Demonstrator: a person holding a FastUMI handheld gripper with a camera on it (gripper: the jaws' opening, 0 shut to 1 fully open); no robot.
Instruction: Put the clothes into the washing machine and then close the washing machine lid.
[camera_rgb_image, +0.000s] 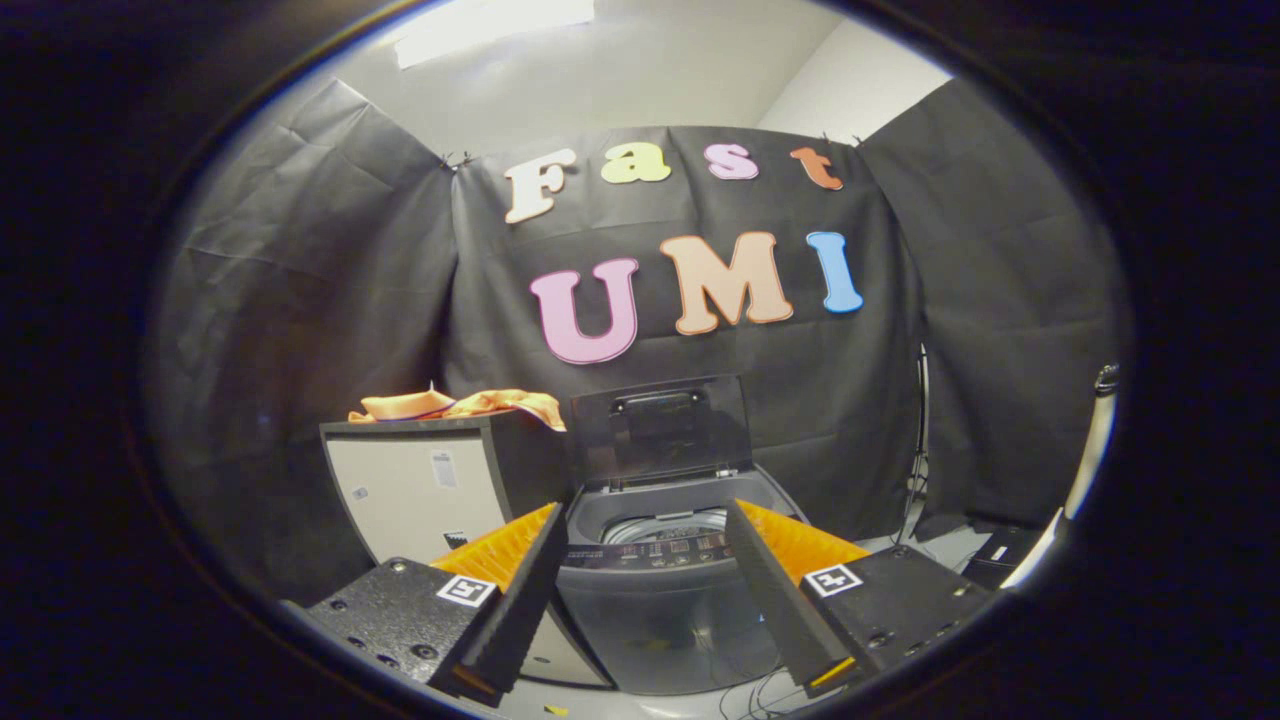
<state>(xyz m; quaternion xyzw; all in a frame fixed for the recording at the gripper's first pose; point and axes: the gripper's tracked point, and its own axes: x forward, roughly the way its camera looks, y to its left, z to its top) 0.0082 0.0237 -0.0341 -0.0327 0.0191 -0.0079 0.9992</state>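
Observation:
A small grey top-loading washing machine (660, 590) stands just ahead of my fingers, its dark see-through lid (662, 428) raised upright at the back and the drum (665, 527) showing inside. An orange garment (470, 404) lies crumpled on top of a pale cabinet (420, 490) beside the machine, to its left. My gripper (645, 520) is open, its two fingers spread wide on either side of the machine with nothing held between them.
Black cloth walls close in the booth behind the machine and cabinet. A white pole (1085, 460) leans at the right, with a dark box (1005, 552) on the floor near it. Thin cables (760, 690) run across the floor before the machine.

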